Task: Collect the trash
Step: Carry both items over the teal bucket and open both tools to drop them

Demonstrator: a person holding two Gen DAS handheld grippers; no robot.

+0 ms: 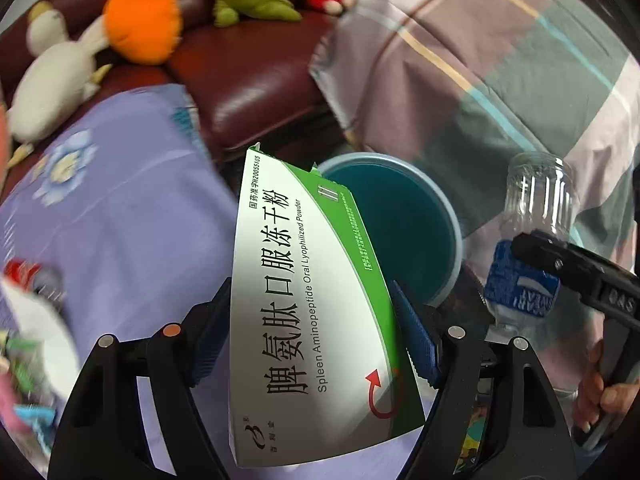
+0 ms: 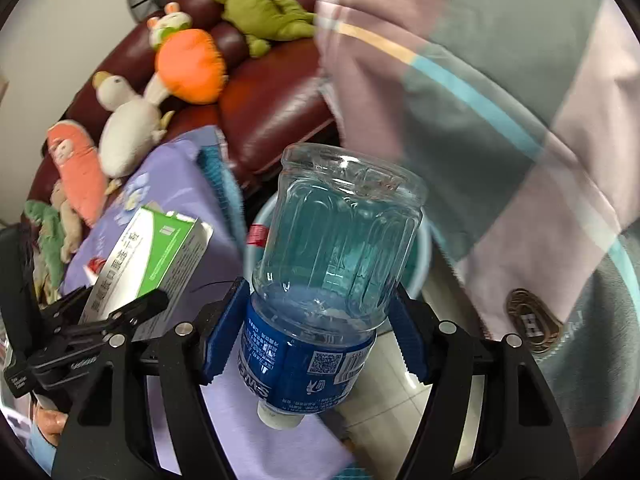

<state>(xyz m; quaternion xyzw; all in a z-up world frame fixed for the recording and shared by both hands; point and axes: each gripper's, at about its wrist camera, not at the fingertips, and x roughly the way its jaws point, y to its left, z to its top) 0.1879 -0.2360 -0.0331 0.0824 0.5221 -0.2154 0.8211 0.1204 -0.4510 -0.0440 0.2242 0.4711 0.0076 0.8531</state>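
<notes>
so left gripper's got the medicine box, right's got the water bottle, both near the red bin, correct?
The bin is teal, not red, as the left wrist view shows. The rest holds: the left gripper clamps the medicine box, and the right gripper clamps the water bottle.

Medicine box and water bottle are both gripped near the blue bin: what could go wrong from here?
1. The medicine box is wide and only partly over the blue bin; released now, it may catch the rim.
2. The water bottle, clamped at its label by the right tool, could slip or roll off target.
3. Both tools crowd together, with the left tool close by, so they might collide.
</notes>
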